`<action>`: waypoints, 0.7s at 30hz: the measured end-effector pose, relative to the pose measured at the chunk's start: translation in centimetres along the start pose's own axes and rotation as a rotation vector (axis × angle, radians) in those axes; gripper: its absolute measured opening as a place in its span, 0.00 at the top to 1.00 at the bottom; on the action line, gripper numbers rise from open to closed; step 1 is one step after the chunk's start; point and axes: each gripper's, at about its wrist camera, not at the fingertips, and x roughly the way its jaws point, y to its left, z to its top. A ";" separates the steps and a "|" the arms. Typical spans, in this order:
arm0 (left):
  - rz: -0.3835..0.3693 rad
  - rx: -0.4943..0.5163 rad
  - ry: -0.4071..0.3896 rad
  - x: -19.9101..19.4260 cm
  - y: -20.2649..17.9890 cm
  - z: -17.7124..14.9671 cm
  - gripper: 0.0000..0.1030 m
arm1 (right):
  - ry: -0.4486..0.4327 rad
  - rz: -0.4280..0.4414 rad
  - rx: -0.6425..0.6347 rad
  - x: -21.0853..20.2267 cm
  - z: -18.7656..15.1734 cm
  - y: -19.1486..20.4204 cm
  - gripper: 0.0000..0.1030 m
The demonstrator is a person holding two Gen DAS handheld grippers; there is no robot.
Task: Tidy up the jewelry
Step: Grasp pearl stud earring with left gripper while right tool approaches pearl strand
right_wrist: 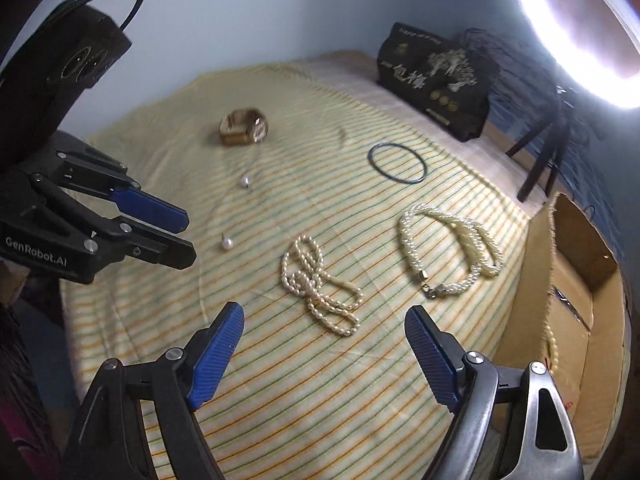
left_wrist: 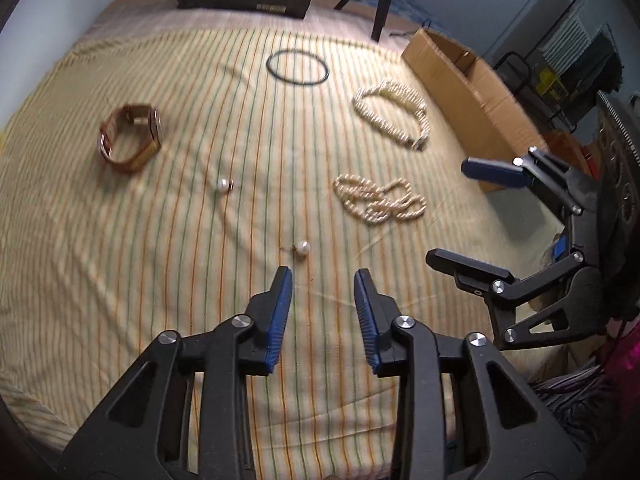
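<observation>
Cardboard box (right_wrist: 576, 304) borders striped cloth (right_wrist: 280, 380) beside necklaces (right_wrist: 320, 288).

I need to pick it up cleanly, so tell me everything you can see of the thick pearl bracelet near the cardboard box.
The thick pearl bracelet is a rope of several twisted strands of small off-white beads, ending in a small metal clasp at its near end. It lies flat in a loose, partly doubled loop on the striped cloth, close to the cardboard box. Nothing else touches it.
</observation>
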 end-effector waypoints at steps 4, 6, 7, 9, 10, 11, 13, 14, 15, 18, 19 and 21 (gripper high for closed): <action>0.026 -0.008 0.013 1.3 0.1 0.4 0.74 | 0.030 0.015 0.023 1.6 0.0 -0.5 0.18; 0.026 -0.024 0.021 1.8 0.4 0.7 0.74 | 0.039 0.010 0.032 2.3 0.1 -0.7 0.18; 0.029 -0.027 0.027 2.1 0.5 0.7 0.74 | 0.041 0.007 0.033 2.5 0.1 -0.8 0.18; 0.043 -0.028 0.031 2.4 0.6 0.8 0.74 | 0.042 0.005 0.033 2.7 0.2 -0.9 0.18; 0.048 -0.030 0.034 2.5 0.7 0.8 0.74 | 0.041 0.004 0.031 2.8 0.4 -0.9 0.18; 0.051 -0.036 0.036 2.7 0.9 0.9 0.74 | 0.039 0.003 0.029 2.9 0.5 -0.9 0.18; 0.052 -0.054 0.036 3.0 1.1 0.9 0.76 | 0.040 0.005 0.021 3.2 0.8 -0.8 0.18; 0.050 -0.059 0.036 3.1 1.2 1.0 0.76 | 0.041 0.008 0.021 3.3 0.9 -0.9 0.18; 0.050 -0.061 0.035 3.2 1.2 1.0 0.76 | 0.041 0.013 0.021 3.5 1.0 -0.9 0.18; 0.066 -0.042 0.025 3.3 0.9 1.1 0.76 | 0.046 0.021 0.021 4.0 1.2 -0.9 0.18; 0.072 -0.033 0.022 3.3 0.8 1.1 0.76 | 0.050 0.022 0.021 4.3 1.1 -1.0 0.18; 0.086 -0.010 0.020 3.5 0.5 1.1 0.76 | 0.058 0.028 0.025 4.7 1.1 -1.1 0.18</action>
